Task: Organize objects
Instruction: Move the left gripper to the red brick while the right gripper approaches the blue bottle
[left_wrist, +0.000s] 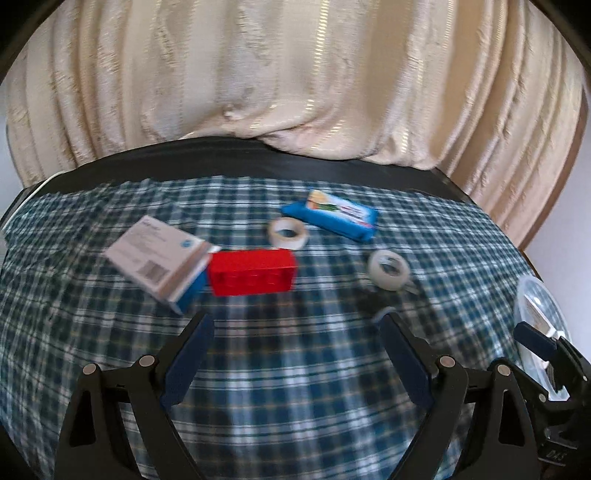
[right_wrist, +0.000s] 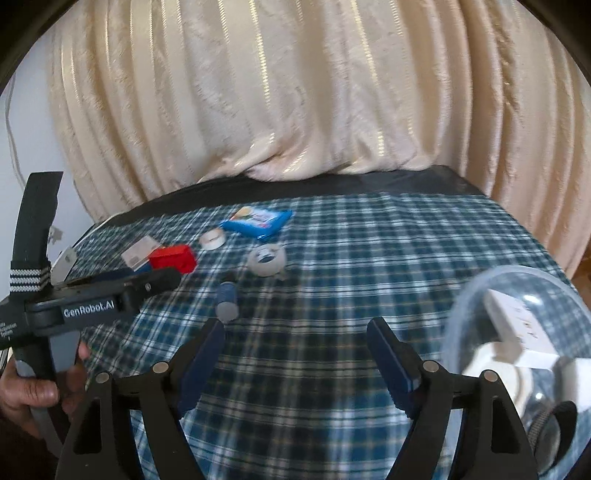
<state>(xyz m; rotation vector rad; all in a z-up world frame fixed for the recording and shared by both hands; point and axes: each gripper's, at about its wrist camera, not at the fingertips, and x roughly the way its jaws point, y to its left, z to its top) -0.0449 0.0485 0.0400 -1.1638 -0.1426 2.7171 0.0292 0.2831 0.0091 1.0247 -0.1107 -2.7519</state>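
Note:
On the plaid cloth lie a red block (left_wrist: 252, 272), a grey-white box (left_wrist: 159, 256) leaning against it, two tape rolls (left_wrist: 287, 232) (left_wrist: 388, 269) and a blue wipes pack (left_wrist: 332, 214). My left gripper (left_wrist: 295, 354) is open and empty, short of the red block. My right gripper (right_wrist: 295, 358) is open and empty; the same items show farther off in its view: red block (right_wrist: 173, 258), wipes pack (right_wrist: 258, 220), tape roll (right_wrist: 266, 260), and a small blue-grey cylinder (right_wrist: 226, 301). A clear bowl (right_wrist: 517, 369) at the right holds a white box and other items.
A beige curtain (left_wrist: 295, 81) hangs behind the table's dark far edge (left_wrist: 258, 155). The left gripper's body (right_wrist: 92, 306) and the hand holding it are at the left of the right wrist view. The bowl (left_wrist: 539, 325) sits at the cloth's right edge.

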